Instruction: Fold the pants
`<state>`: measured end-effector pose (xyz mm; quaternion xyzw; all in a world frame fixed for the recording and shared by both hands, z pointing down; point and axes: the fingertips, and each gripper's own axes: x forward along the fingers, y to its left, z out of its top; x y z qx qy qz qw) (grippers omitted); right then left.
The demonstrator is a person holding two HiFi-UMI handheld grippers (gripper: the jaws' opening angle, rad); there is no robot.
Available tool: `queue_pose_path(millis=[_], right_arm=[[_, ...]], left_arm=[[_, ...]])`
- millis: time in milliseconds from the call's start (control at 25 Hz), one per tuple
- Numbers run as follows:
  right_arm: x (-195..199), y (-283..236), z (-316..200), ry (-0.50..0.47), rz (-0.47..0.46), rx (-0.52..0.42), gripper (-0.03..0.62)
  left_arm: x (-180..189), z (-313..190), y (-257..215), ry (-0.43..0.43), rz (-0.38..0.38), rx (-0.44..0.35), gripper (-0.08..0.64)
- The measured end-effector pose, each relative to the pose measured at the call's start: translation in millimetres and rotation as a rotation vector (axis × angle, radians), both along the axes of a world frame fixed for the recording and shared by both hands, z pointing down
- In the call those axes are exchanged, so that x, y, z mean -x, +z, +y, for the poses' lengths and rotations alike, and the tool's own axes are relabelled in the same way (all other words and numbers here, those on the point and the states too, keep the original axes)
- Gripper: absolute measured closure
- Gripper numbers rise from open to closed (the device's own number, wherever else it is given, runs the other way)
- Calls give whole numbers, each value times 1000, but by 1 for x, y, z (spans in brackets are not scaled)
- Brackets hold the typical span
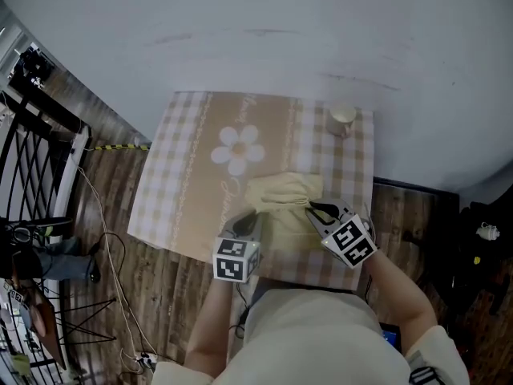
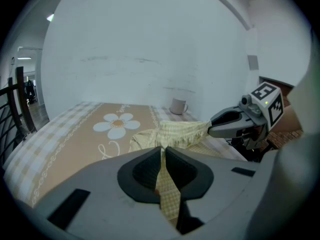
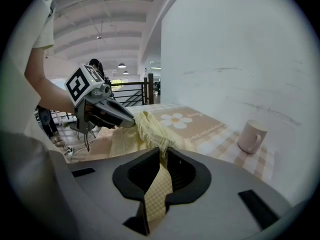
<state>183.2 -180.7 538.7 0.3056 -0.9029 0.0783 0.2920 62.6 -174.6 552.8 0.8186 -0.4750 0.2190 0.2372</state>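
Note:
Pale yellow checked pants (image 1: pixel 282 199) lie bunched on the near half of the table. My left gripper (image 1: pixel 247 218) is at their near left edge and my right gripper (image 1: pixel 315 209) at their near right edge. In the left gripper view the jaws (image 2: pixel 162 156) are shut on a strip of the yellow fabric (image 2: pixel 167 189), and the right gripper (image 2: pixel 227 122) shows across the cloth. In the right gripper view the jaws (image 3: pixel 162 156) pinch the pants' edge (image 3: pixel 157 186), which hangs through them; the left gripper (image 3: pixel 107 113) holds the far end of the raised fold (image 3: pixel 150 129).
A beige checked tablecloth (image 1: pixel 184 175) with a white daisy (image 1: pixel 238 148) covers the table. A pale mug (image 1: pixel 341 121) stands at the far right corner, close to the white wall. Wooden floor, cables and a black railing (image 1: pixel 32 151) lie to the left.

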Motion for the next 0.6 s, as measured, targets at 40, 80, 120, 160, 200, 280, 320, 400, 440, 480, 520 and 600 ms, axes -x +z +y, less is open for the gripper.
queue_pose_path(millis=[40,80,120,160,200,280,320,400,440,480,520,600], right_arm=[[0,3,6,-3,1,10,555],[1,6,12,-4,-1,19,555],[1,9,18,-2,-4,28,555],[0,12,23,0,-8,38,555],[0,16,28,2,-12,50,555],[-1,24,37,8,-18,73,555],[-2,26,41,12,-23,87,555],[-2,32,50,26,-37,121,555],[-2,36,53,33,-41,137,555],[-2,40,57,38,-43,152,555],[-2,44,59,38,-43,166,554],[0,50,65,30,-44,191,540]], left_arm=[[1,6,4,-7,-3,9,532],[2,12,8,-12,-5,18,532],[2,18,12,-18,-5,27,532],[2,22,14,-25,-4,33,532],[2,26,15,-31,-3,35,532],[1,34,16,-37,-5,38,532],[0,37,18,-38,-9,42,532],[1,45,22,-42,-11,54,532],[1,49,25,-45,-11,62,532],[1,52,28,-49,-10,70,532],[1,54,32,-54,-9,78,532],[2,58,36,-66,-1,85,532]])
